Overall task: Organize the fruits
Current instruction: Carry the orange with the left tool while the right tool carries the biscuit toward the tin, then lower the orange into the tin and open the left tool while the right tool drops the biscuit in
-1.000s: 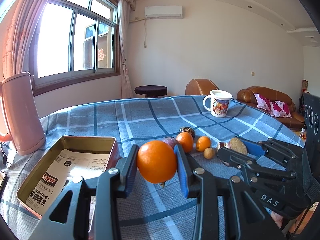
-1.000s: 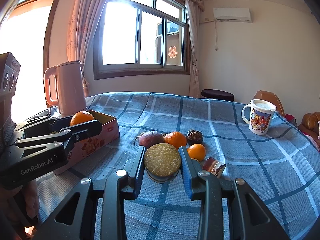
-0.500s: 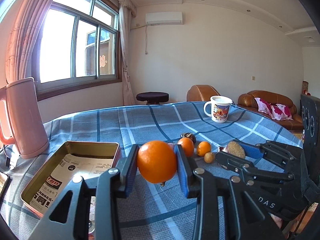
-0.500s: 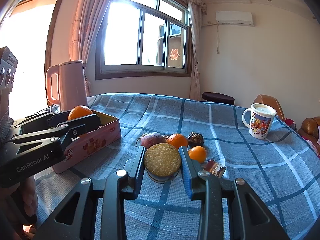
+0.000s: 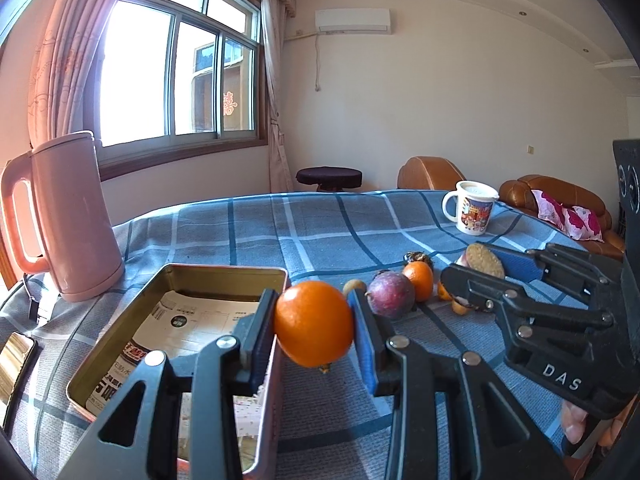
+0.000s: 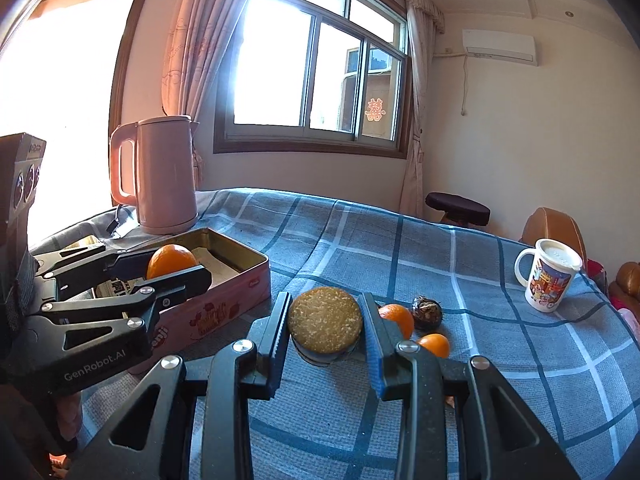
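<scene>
My left claw point(image 5: 314, 326) grips an orange point(image 5: 313, 323) over the near right rim of the open tin box point(image 5: 224, 270), which sits on the left of the tabletop point(image 5: 320, 224) in front of the pink kettle point(image 5: 66, 220). My right claw point(image 6: 325, 326) is clamped on a round brown biscuit-like disc point(image 6: 325, 319). Just beyond it lie two small oranges point(image 6: 398, 318) and a dark fruit point(image 6: 427, 312); a mug point(image 6: 548, 280) stands far right.

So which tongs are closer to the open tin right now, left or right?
Left. The left tongs hold an orange at the open tin, by its near right wall. The right tongs, clamped on a round biscuit, sit off to its right over the tablecloth.
</scene>
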Demonstrator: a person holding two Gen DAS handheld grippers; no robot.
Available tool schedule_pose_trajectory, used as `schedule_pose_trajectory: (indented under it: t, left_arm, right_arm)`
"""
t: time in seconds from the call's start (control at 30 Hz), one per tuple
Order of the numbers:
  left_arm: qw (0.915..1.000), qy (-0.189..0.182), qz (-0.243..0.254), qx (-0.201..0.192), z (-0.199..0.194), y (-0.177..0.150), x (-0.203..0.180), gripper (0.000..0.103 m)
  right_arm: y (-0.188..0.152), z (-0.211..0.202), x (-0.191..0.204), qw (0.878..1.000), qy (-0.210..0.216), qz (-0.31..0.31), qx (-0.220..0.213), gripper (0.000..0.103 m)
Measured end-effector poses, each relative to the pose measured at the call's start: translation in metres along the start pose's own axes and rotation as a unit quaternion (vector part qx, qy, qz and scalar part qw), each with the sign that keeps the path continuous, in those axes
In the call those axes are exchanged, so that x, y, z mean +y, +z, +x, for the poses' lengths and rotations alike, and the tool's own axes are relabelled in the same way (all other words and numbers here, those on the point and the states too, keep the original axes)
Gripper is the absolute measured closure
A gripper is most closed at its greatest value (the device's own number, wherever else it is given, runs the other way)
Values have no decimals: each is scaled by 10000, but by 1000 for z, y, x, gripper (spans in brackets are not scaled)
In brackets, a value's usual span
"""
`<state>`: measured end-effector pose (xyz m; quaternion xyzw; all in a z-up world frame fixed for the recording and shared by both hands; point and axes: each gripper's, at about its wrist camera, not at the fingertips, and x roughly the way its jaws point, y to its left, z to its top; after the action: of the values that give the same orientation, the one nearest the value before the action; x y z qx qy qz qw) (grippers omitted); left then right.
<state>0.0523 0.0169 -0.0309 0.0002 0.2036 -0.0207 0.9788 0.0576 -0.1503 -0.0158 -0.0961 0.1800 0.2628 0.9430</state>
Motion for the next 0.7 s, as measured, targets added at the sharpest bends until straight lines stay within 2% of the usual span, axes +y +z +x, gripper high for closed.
schedule_pose_trajectory:
  t: [0.3, 0.7]
  left_arm:
    - [9987, 412, -146, 256, 9, 4, 41, 65]
    - [9949, 860, -20, 520, 22, 7, 76, 65]
  right_arm:
    - [27, 31, 34, 9985, 373, -357, 191, 68]
    - [49, 75, 70, 9947, 699, -634, 407, 68]
